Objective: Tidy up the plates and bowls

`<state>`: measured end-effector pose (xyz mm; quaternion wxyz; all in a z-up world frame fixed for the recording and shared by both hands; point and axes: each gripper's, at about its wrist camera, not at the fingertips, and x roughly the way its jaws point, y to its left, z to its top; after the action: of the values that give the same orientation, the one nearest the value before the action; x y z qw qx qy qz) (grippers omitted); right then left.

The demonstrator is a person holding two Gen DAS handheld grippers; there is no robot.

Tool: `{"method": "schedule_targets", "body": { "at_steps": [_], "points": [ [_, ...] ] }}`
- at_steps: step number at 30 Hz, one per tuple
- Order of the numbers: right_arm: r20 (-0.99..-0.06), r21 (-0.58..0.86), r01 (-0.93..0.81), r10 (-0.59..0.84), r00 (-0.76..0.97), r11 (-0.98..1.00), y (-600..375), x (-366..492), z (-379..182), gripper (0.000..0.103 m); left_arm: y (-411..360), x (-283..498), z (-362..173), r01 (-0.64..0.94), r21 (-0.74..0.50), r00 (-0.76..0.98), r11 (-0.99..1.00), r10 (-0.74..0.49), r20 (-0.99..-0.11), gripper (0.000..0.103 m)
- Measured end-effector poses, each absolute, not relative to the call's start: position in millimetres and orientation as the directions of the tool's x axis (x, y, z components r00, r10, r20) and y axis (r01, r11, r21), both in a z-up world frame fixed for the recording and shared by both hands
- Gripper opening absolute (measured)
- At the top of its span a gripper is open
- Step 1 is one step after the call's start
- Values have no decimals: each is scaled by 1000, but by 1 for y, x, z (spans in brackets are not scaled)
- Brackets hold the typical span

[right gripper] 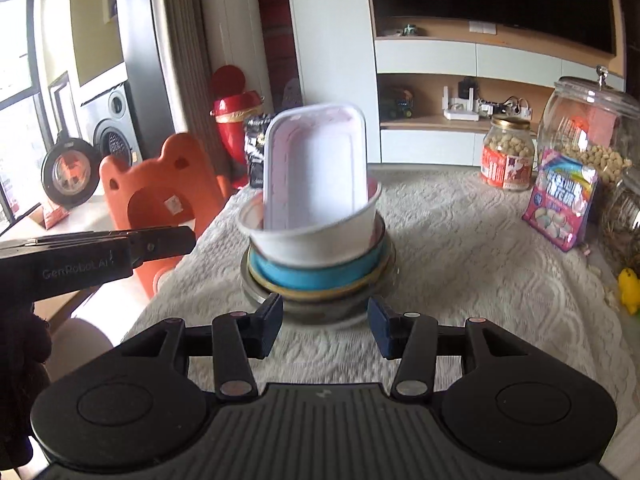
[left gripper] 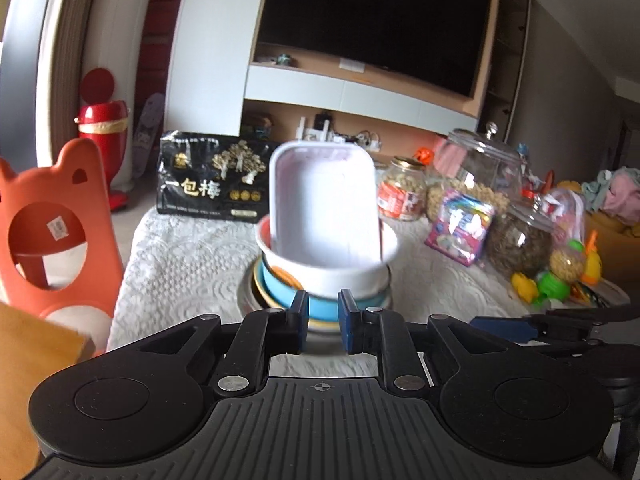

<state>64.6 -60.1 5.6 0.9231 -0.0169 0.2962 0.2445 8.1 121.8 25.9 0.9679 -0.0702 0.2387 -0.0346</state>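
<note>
A stack of dishes stands mid-table: a white bowl (left gripper: 344, 270) (right gripper: 320, 240) on top, a blue bowl (left gripper: 292, 300) (right gripper: 316, 276) under it, then gold-rimmed and grey dishes. A pale pink rectangular tray (left gripper: 324, 204) (right gripper: 316, 168) stands on end inside the white bowl. My left gripper (left gripper: 323, 322) is just in front of the stack, jaws narrowly apart and empty. My right gripper (right gripper: 325, 322) is open and empty, its fingers either side of the stack's base. The left gripper's body (right gripper: 96, 252) shows at the left of the right wrist view.
A lace-patterned cloth (right gripper: 460, 248) covers the table. Glass jars of snacks (left gripper: 402, 188) (right gripper: 508, 152), a pink packet (right gripper: 562, 204) and toys (left gripper: 552, 280) stand at the right. A black bag (left gripper: 212, 178) stands behind. An orange chair (left gripper: 52, 216) is at the left.
</note>
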Motion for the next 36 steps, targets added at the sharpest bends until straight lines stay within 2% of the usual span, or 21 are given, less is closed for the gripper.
{"method": "schedule_targets", "body": {
  "at_steps": [5,7,10,13,19,36],
  "points": [
    [-509,86,-411,395,765,907,-74,15,-20,49,86,-44,4,-28,-19,901,999,17,-434,18],
    [-521,72,-398,374,767,915,-74,10,-30,49,72,-48,-1,10,24,897,1000,2,-442,17],
    [-520,76,-409,386,762,909,-75,5,-34,49,64,-46,-14,68,-21,863,997,-69,-501,17],
    [-496,95,-398,390,776,913,-78,1,-32,49,64,-44,-25,50,-42,836,998,-64,-546,16],
    [-521,97,-410,397,755,907,-76,-1,-37,49,65,-49,-24,11,-42,848,999,-32,-528,16],
    [-516,109,-435,425,744,894,-80,-5,-38,49,71,-46,-24,-16,-68,838,998,-24,-545,16]
  ]
}}
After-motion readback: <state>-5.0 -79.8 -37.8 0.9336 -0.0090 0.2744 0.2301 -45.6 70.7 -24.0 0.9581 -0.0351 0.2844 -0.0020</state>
